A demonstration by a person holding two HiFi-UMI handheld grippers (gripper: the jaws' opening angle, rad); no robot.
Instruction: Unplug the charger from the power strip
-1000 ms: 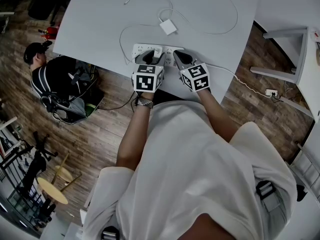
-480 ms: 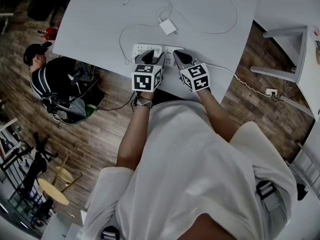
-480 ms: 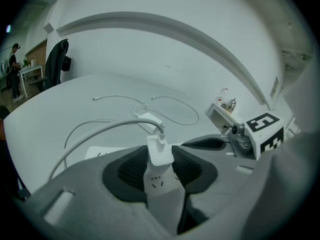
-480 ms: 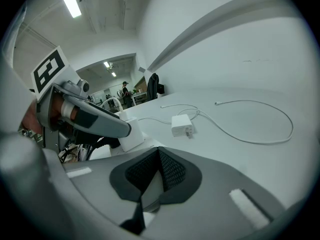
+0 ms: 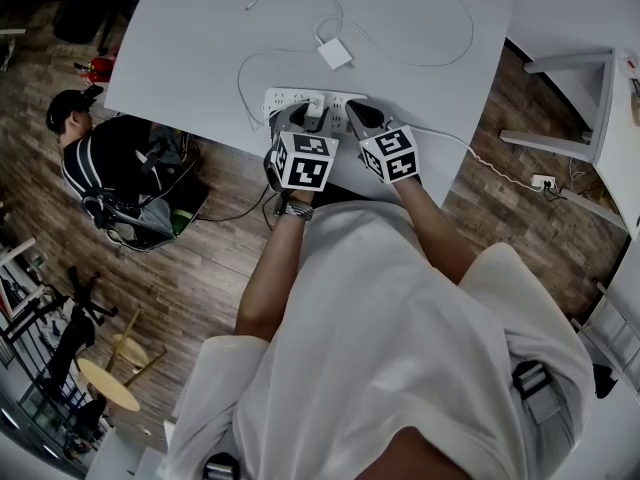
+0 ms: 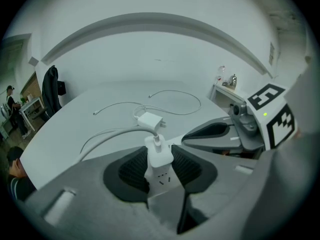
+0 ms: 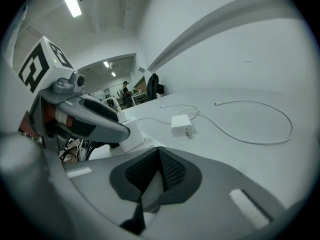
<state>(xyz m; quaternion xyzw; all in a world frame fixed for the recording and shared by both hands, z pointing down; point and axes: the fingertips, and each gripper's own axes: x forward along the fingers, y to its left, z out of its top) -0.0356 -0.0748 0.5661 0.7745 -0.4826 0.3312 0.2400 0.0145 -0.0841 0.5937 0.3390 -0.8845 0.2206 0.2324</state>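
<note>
A white power strip [image 5: 285,98] lies near the table's front edge. A small white charger [image 5: 316,105] stands plugged into it, its cable looping off to the left. My left gripper [image 5: 308,116] straddles this charger [image 6: 160,151]; the jaws are closing and both dark pads lie against its sides, with the strip [image 6: 163,180] just below. My right gripper [image 5: 356,115] is shut with nothing between its pads [image 7: 170,170]. Its tips sit at the strip's right end, beside the left gripper [image 7: 97,118] and the plugged charger [image 7: 131,134].
A second white charger [image 5: 335,54] lies unplugged behind the strip, with thin white cables [image 5: 455,43] curling across the grey table [image 5: 200,38]. The strip's cord [image 5: 480,160] runs right, down to a floor socket [image 5: 542,184]. A person [image 5: 75,133] sits off the table's left edge.
The left gripper has rolled in place, its marker cube swinging right, and the plugged charger now shows between its jaws. The right gripper has not moved.
</note>
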